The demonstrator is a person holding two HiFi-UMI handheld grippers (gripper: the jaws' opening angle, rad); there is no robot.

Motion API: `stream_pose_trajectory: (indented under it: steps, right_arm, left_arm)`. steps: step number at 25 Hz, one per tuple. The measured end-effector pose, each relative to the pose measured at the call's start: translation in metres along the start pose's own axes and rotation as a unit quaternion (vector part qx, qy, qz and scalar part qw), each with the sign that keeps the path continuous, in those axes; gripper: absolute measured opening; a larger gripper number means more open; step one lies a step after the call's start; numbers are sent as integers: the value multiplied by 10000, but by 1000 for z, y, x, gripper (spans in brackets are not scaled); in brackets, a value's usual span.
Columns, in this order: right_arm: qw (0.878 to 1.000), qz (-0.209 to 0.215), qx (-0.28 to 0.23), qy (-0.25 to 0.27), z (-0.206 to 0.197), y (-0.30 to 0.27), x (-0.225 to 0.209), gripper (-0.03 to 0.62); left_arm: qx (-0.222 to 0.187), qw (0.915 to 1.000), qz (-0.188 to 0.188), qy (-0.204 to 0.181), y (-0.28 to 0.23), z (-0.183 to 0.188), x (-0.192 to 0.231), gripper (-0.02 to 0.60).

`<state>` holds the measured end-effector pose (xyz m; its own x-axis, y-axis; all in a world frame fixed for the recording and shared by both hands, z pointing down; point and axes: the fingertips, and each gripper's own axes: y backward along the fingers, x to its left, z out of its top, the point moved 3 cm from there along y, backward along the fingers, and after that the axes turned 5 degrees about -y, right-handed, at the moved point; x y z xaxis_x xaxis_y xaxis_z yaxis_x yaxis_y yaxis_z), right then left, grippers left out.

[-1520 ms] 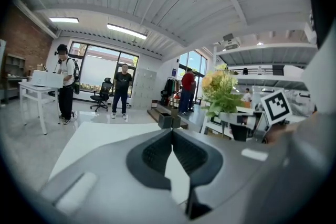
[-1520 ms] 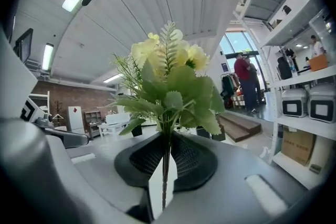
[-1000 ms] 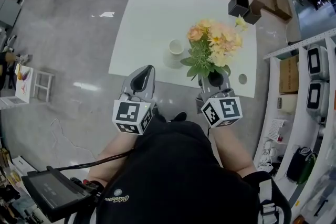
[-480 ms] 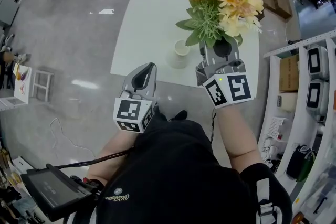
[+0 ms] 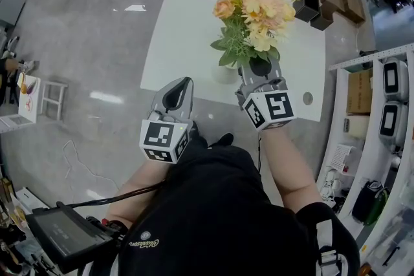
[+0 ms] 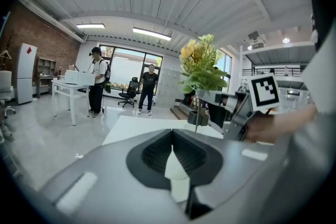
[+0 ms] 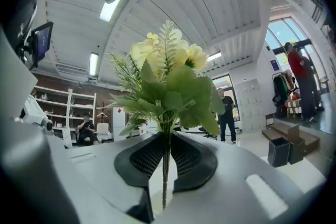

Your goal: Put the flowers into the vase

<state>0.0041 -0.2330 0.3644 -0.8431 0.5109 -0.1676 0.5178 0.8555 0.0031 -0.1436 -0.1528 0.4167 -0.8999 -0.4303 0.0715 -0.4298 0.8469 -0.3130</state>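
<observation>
The right gripper (image 7: 166, 150) pinches the flowers (image 7: 167, 86) by their thin stems, jaws nearly together; the bunch stands upright, yellow blooms above green leaves; black boxes (image 7: 283, 150) sit at right.

flowers (image 5: 255, 6): peach and pale yellow blooms, green leaves
counter (image 5: 181, 22): plain white
left gripper (image 5: 179, 88): grey, black pads; white cube, black square markers
right gripper (image 5: 260, 68): same grey, same cube pattern
boxes (image 5: 309, 10) beyond right gripper: black

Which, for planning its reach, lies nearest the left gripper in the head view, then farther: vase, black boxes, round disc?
1. Vase, ahead and right of the left gripper, below the flowers.
2. Round disc, near right edge of the table.
3. Black boxes, far right corner.
</observation>
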Motion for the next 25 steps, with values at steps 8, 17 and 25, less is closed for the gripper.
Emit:
stream_pose_trajectory:
  steps: [8, 17, 25]
  right_arm:
    - [9988, -109, 455, 171, -46, -4, -6, 41]
    - [9934, -95, 1087, 358, -80, -5, -13, 44]
    - [9906, -68, 1242, 572, -81, -6, -13, 48]
  left_arm:
    - [44, 10000, 15, 1, 2, -3, 3, 8]
    - [73, 10000, 43, 28, -2, -3, 1, 8]
    - [83, 10000, 12, 40, -3, -3, -2, 8]
